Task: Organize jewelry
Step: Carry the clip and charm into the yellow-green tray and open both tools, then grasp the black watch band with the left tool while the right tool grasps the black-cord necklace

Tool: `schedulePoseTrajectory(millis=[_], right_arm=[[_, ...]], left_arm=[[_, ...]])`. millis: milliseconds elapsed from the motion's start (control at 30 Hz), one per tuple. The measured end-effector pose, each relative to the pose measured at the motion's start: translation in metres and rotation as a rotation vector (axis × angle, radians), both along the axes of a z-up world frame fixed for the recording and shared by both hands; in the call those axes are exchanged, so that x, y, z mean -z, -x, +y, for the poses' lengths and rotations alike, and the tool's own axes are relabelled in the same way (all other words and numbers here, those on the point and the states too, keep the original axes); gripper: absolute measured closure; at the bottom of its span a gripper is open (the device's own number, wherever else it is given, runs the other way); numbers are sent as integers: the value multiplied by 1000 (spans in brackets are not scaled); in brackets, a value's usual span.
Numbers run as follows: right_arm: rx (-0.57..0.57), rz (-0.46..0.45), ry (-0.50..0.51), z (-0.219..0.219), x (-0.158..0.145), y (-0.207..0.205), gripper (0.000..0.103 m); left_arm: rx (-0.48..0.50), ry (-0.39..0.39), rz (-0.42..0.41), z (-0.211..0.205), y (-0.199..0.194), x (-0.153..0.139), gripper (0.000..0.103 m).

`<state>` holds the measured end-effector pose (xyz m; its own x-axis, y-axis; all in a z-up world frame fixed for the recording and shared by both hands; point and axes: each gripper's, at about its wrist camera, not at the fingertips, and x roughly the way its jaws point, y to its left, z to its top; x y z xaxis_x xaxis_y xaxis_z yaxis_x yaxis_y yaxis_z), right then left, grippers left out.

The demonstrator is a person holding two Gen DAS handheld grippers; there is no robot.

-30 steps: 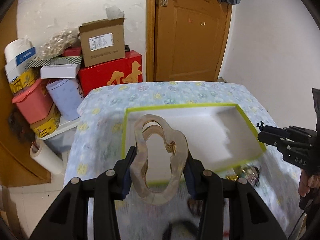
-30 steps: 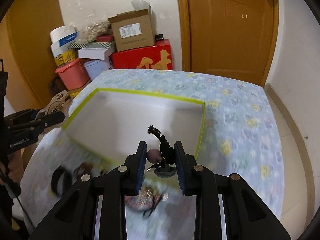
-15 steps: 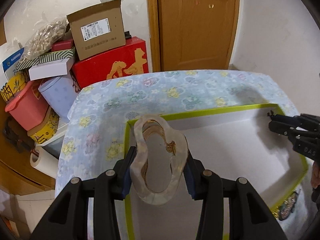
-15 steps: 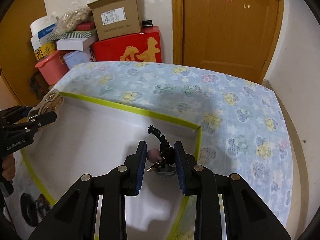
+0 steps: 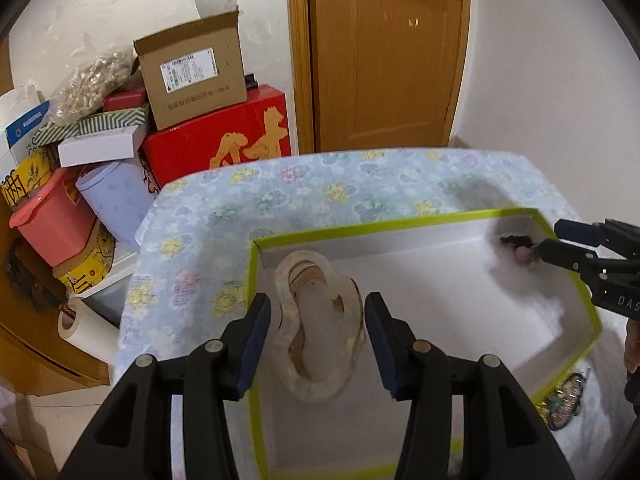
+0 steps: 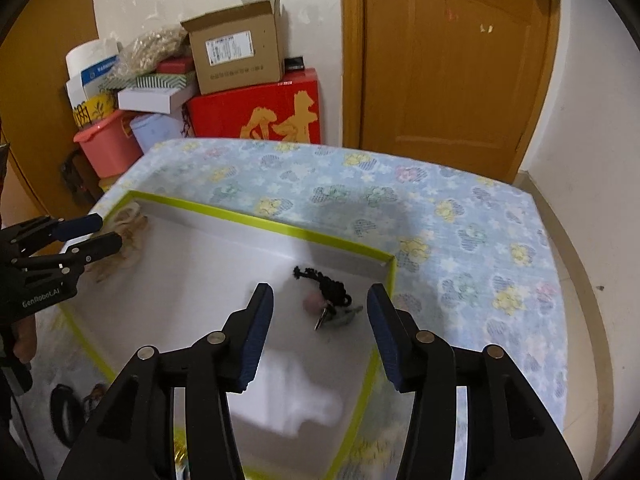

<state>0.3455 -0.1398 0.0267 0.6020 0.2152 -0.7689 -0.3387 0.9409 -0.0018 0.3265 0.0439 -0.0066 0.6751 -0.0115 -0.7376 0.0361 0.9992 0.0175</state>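
Note:
A white box with a yellow-green rim (image 5: pixel 360 233) (image 6: pixel 256 220) lies on the flowered table. My left gripper (image 5: pixel 316 340) is open over the box's far left corner; pale bangles (image 5: pixel 320 320) lie loose between its fingers on the box floor. They also show in the right wrist view (image 6: pixel 124 236) beside the left gripper (image 6: pixel 92 236). My right gripper (image 6: pixel 320 330) is open over the far right corner; a black-cord pendant with a pink bead (image 6: pixel 326 300) lies below it. The pendant (image 5: pixel 520 250) and the right gripper (image 5: pixel 560 240) show in the left wrist view.
More jewelry lies on the table outside the box: a colourful piece (image 5: pixel 568 400) at its near right, dark rings (image 6: pixel 64 412) at its near left. Stacked cartons and tubs (image 5: pixel 192 80) stand beyond the table on the left. A wooden door (image 5: pixel 384 52) is behind.
Both grippers have moved forward over the box and opened. The bangles and the pendant were let go and now lie on the box floor.

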Motion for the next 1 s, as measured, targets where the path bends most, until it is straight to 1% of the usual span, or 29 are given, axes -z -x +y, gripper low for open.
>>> schedulePoseTrajectory(millis=[200, 300, 467, 533, 600, 733, 867, 1000], right_arm=[[11, -27, -29, -9, -21, 49, 53], [20, -26, -37, -12, -26, 81, 53], [25, -31, -48, -15, -32, 133, 53], [19, -22, -54, -15, -31, 150, 53], [11, -12, -55, -15, -30, 169, 53], [-3, 2, -76, -14, -28, 198, 53], [-3, -1, -103, -17, -29, 223, 53], [10, 9, -115, -18, -25, 241, 53]], left_arm=[[-7, 17, -23, 3, 33, -20, 52], [-21, 13, -30, 3, 57, -26, 52], [-10, 19, -32, -3, 104, -30, 52], [-12, 38, -29, -4, 123, -30, 52], [-28, 36, -28, -6, 143, -30, 52], [-14, 51, -32, -12, 177, -28, 52], [-28, 71, -37, -12, 202, -28, 52], [-41, 80, -31, -12, 219, -26, 52]])
